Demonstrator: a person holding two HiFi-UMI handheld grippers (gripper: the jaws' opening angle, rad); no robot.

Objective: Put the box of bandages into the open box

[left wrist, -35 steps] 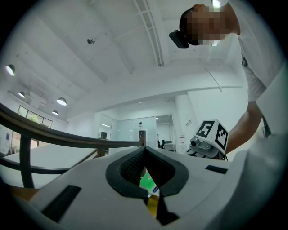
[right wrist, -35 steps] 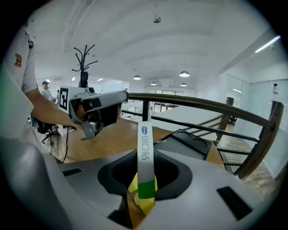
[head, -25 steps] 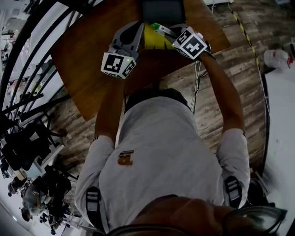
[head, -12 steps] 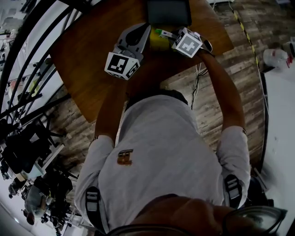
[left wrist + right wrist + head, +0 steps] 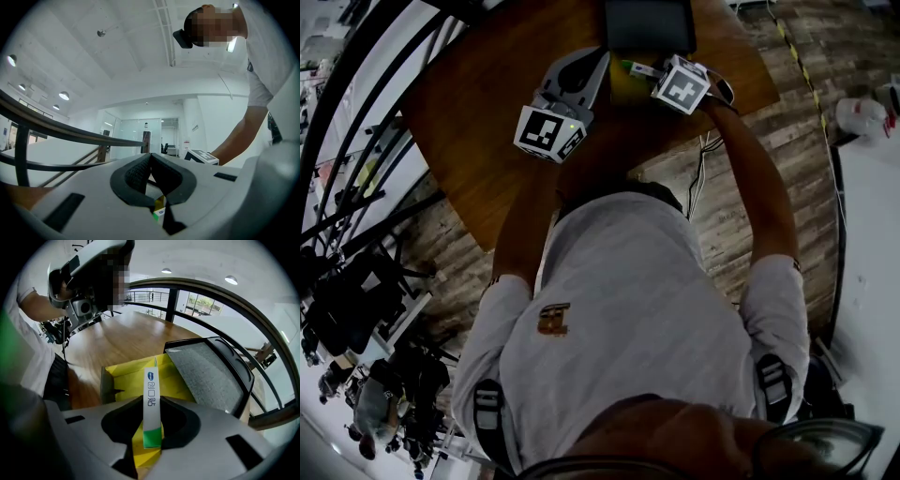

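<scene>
My right gripper (image 5: 151, 405) is shut on the box of bandages (image 5: 151, 392), a narrow white carton with a blue logo and a green end. It holds the carton steeply nose-down over the open yellow box (image 5: 124, 376), whose flaps stand up. In the head view the carton (image 5: 638, 67) pokes out beside the right gripper (image 5: 645, 73), over the yellow box (image 5: 623, 89). My left gripper (image 5: 592, 64) hovers at the box's left side, raised off the table. In its own view the left gripper (image 5: 150, 158) has its pads meeting at the tips.
A dark tray with a grey liner (image 5: 206, 373) lies right behind the yellow box, at the table's far edge (image 5: 647, 23). The brown wooden table (image 5: 487, 112) stretches bare to the left. Curved black railings run past its left side. Cables hang off the near right edge.
My right gripper has sunk with the bandage box toward the yellow box and tipped more steeply downward. Less of the yellow box shows in the head view. The left gripper has barely moved.
</scene>
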